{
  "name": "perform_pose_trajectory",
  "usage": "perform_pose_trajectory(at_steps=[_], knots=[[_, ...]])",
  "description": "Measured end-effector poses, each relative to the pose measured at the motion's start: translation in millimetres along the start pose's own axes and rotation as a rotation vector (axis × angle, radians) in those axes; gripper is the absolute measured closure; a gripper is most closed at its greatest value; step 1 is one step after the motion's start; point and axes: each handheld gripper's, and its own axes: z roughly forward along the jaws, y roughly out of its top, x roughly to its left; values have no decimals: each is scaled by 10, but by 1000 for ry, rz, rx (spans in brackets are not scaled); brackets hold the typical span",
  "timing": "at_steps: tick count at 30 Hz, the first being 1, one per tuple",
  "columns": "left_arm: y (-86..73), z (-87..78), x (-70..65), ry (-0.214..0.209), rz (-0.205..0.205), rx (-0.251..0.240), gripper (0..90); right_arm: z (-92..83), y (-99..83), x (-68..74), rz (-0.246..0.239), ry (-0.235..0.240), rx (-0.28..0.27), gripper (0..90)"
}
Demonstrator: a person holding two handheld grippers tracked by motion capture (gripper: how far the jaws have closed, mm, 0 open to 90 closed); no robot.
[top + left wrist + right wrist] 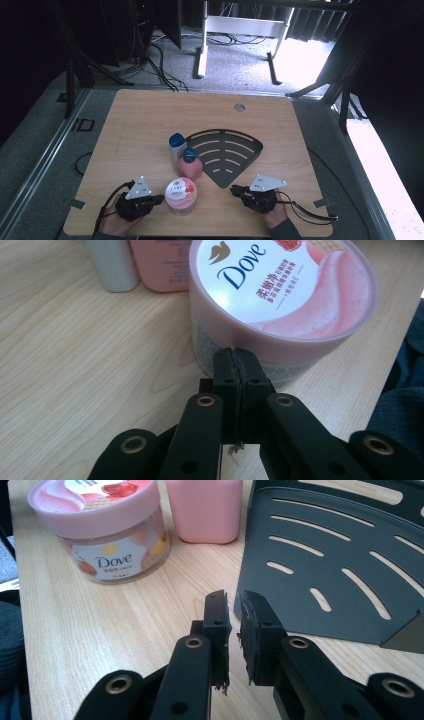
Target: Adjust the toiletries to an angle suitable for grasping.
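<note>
My left claw point(159, 199) sits near the desk's point(150, 115) near edge, left of middle, jaws pressed together with nothing between them. Its tips point at the pink Dove jar point(181, 195) and stand just beside the jar's wall — in the left claw view the closed tips overlap the jar's point(280, 295) lower side, but I cannot tell whether they touch it. The jar stands upright on the desk with its lid on, close to the near edge and about midway along it.

My right claw point(235, 189) is near the same edge, right of middle, well apart from the jar. Its jaws stand a small gap apart and hold nothing — bare wood shows under them in the right claw view point(234, 611). The tips lie just beside the near corner of the black slotted tray point(225, 152), which rests flat at the middle of the desk.

Behind the jar stands a pink bottle point(190, 164) with a blue cap, right against the tray's left edge. A pale bottle point(177, 147) with a blue cap stands just behind and left of it, toward the desk's far edge.
</note>
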Motion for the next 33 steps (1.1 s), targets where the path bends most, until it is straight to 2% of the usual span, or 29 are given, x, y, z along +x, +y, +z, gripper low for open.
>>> perform_pose_trajectory(at_steps=[5, 8, 13, 16, 18, 20, 22, 23, 30, 33], knots=[[38, 42, -28, -10, 18, 2, 890, -9, -7, 16, -3, 5, 4, 815], [106, 137, -36, -21, 33, 0, 889, -13, -9, 21, -10, 9, 9, 818], [181, 242, -44, -46, 32, -3, 890, -15, -4, 30, -16, 15, 15, 821], [234, 308, -126, -57, 56, 0, 889, -18, -1, 66, -25, 28, 22, 820], [246, 328, -150, -65, 57, -2, 889, -18, -4, 84, -33, 34, 26, 819], [292, 397, -205, -77, 82, 5, 889, -21, -24, 137, -49, 45, 43, 818], [312, 420, -215, -87, 84, 1, 888, -22, -29, 148, -54, 47, 47, 818], [355, 467, -227, -92, 102, 0, 888, -29, -35, 156, -58, 49, 52, 814], [457, 606, -184, -82, 91, -13, 885, -42, -42, 125, -53, 38, 50, 810], [497, 676, -166, -90, 76, -24, 886, -51, -58, 88, -47, 30, 53, 811]])
